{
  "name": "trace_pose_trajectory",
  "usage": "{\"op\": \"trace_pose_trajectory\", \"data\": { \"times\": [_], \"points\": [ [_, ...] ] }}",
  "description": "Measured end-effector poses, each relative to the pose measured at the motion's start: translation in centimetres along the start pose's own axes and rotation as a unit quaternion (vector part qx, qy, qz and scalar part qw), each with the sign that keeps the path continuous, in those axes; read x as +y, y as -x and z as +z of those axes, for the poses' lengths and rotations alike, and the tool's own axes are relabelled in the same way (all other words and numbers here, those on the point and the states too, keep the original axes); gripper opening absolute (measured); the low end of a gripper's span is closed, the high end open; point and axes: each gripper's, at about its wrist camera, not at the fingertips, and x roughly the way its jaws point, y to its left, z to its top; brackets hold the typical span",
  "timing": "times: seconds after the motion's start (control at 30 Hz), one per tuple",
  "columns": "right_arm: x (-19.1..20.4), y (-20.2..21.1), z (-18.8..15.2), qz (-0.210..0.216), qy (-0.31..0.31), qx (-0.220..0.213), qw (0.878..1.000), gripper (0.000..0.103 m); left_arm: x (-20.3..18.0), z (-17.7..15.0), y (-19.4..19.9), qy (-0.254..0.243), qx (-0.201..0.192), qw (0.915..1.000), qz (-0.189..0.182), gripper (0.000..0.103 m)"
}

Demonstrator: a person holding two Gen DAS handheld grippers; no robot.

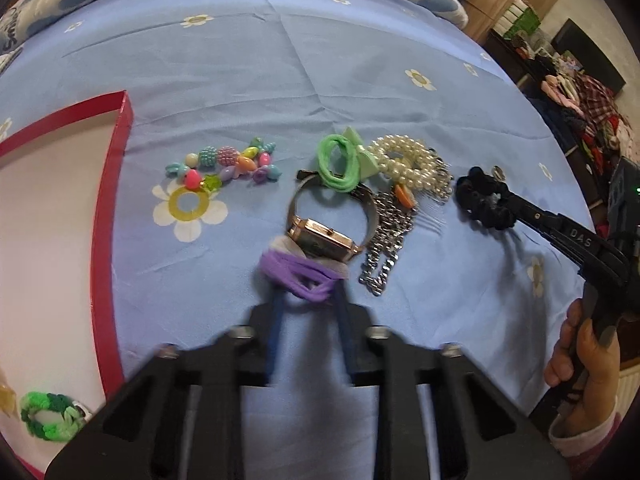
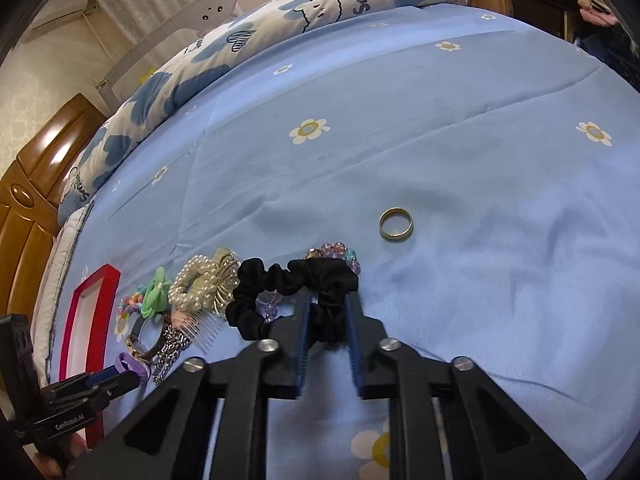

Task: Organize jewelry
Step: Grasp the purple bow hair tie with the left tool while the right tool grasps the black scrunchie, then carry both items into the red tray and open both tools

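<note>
While the red-walled, white-floored box (image 1: 120,152) waited at far left, the left gripper (image 1: 307,294) had its jaws pinched on the purple elastic hair band (image 1: 298,276), just before the gold square-faced watch (image 1: 324,240). Further right, the right gripper (image 2: 329,300) clamped the black fabric scrunchie (image 2: 280,280). Both catches lay well right of the box, the left hand nearer.

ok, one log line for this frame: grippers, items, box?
left gripper: shut on purple hair tie | right gripper: shut on black scrunchie | red box: holds green band
</note>
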Motion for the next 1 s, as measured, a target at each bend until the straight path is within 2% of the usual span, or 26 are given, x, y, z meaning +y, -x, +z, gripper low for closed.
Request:
{"op": "trace_pose_trajectory", "data": {
  "times": [0.17, 0.5, 0.73, 1.0],
  "points": [
    [1.1, 1.0, -0.6, 0.013, 0.009, -0.007, 1.000, 0.006, 0.0, -0.5, 1.5, -0.009, -0.018, 0.9998, 0.002, 0.006],
    [4.8, 4.8, -1.7, 0.084, 0.020, -0.021, 0.996, 0.005, 1.1, -1.5, 6.0, -0.002, -0.055, 0.9985, -0.004, 0.006],
    [8.9, 5.6, -2.5, 0.133, 0.036, -0.017, 0.990, 0.005, 2.3, -2.6, 8.3, -0.002, -0.075, 0.9971, 0.009, 0.006],
    [14.6, 5.0, -3.9, 0.177, 0.079, 0.000, 0.981, 0.005, 5.9, -4.2, 10.3, 0.031, -0.086, 0.9954, 0.029, 0.006]
  ]
}}
